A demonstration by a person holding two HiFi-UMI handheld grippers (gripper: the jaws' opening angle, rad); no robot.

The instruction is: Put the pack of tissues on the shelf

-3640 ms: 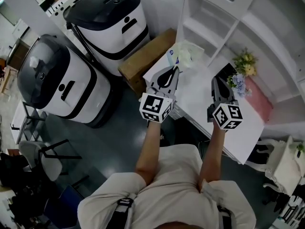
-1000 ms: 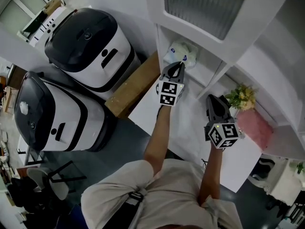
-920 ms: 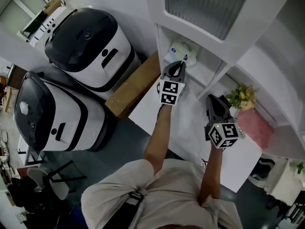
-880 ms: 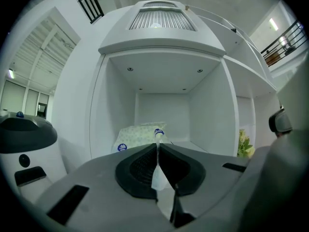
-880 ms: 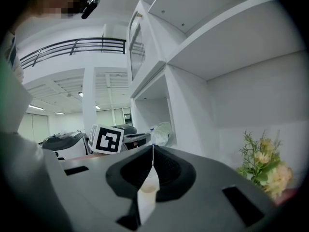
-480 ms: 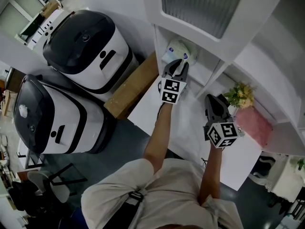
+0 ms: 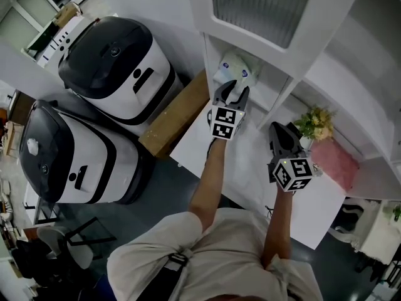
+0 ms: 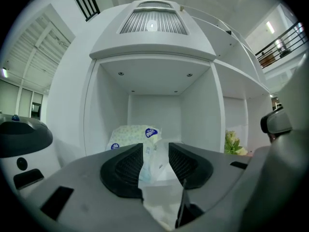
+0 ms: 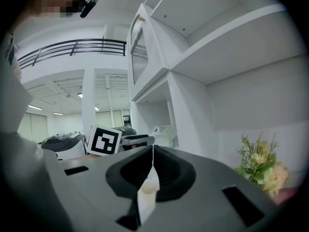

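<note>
Tissue pack lying on the floor of the shelf compartment, set towards its left wall, straight ahead of the left gripper and a little left of its line. Thin tail of the wrapper trails back between that gripper's jaws. The jaws stand apart and have just been opening, and the pads are not pressing the film. Pack's long axis uncertain, since the jaws hide its near edge. Left gripper sits at the compartment mouth, pointing in nearly level. Right gripper well apart over the white table, near the flowers, jaws together on nothing. Judgement: pack looks placed; the next move is likely a straight pull back along the left gripper's own line, so the tail slips free without dragging the pack
</note>
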